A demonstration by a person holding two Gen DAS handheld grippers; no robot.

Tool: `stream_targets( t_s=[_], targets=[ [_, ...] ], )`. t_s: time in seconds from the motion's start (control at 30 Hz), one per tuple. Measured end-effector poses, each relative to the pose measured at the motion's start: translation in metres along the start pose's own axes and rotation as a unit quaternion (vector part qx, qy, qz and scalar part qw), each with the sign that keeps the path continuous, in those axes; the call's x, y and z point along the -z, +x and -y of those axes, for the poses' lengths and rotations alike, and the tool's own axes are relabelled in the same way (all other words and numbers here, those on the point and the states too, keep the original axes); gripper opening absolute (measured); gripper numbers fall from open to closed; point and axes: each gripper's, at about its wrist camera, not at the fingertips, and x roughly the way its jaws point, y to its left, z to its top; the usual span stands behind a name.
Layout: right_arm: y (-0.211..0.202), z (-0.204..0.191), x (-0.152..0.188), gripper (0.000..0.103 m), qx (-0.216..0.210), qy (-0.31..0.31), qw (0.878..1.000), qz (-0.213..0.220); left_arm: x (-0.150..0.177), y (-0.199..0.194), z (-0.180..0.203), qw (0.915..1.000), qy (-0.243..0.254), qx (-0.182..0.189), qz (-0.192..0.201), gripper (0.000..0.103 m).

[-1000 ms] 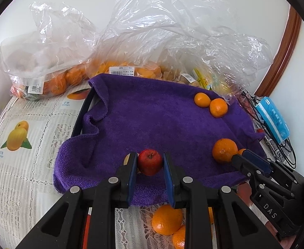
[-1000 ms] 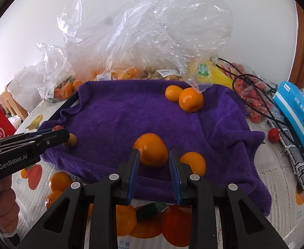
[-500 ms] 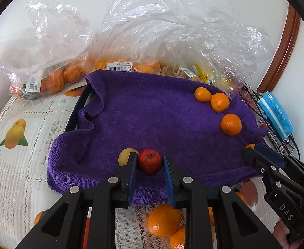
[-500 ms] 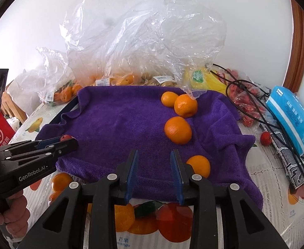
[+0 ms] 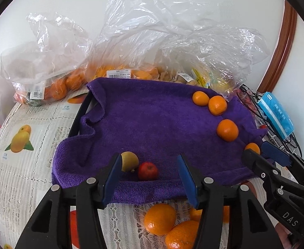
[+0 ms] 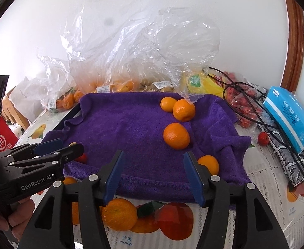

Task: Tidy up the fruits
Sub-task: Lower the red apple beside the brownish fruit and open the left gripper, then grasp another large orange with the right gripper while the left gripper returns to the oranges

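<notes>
Left gripper (image 5: 149,174): jaws wide, holding nothing. Small red apple (image 5: 148,171) on purple towel (image 5: 152,124) near front edge, between the blue pads but touching neither. Yellow-green fruit (image 5: 130,160) touching apple's left side, partly hidden behind left pad.

Right gripper (image 6: 153,173): jaws wide too, nothing held, over towel's front edge. Seen in left cam at far right, tips by a small orange (image 5: 252,147) near towel's right edge.

Oranges on towel, right side: two touching at back right corner (image 6: 167,104) & (image 6: 184,110), third orange (image 6: 176,136) just in front of them, apart. Fourth, the small one (image 6: 209,164), close to front right edge, just beside right pad.

Off towel: loose oranges (image 5: 159,219) on printed tablecloth (image 5: 16,166) just in front of towel, approx. three in left cam; exact count can't tell, hidden by gripper.

Behind towel: clear plastic bags (image 5: 162,31) w/ more oranges & other fruit, price labels showing. Right of towel: blue tissue pack (image 6: 289,114), black cables (image 6: 255,112), small red fruit (image 6: 263,138) on cloth. Black tray edge (image 5: 81,114) under towel, left side.
</notes>
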Motion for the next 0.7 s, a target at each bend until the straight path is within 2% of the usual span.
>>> stream_targets(
  t_s=[0.1,0.27,0.33,0.53,0.7],
  targets=[
    [-0.004,-0.001,0.001,0.068,0.004,-0.004,1.0,0.008,-0.001,-0.004,0.0,1.0,0.001,-0.002,0.005,0.053],
    [-0.018,-0.001,0.001,0.068,0.02,0.0,1.0,0.023,-0.004,-0.015,-0.006,0.9996,0.006,-0.021,0.02,0.053],
    [-0.027,-0.001,0.001,0.068,0.023,0.002,0.999,0.031,-0.007,-0.016,-0.009,0.9991,0.006,-0.04,0.017,0.053],
    [-0.05,-0.001,0.008,0.068,0.035,0.009,0.999,0.041,-0.004,-0.018,-0.014,0.9991,0.001,-0.041,0.007,0.053],
    [-0.05,-0.004,0.021,0.066,0.011,0.014,1.0,0.002,0.006,-0.031,-0.02,0.9985,0.009,-0.052,0.016,0.053]
  ],
)
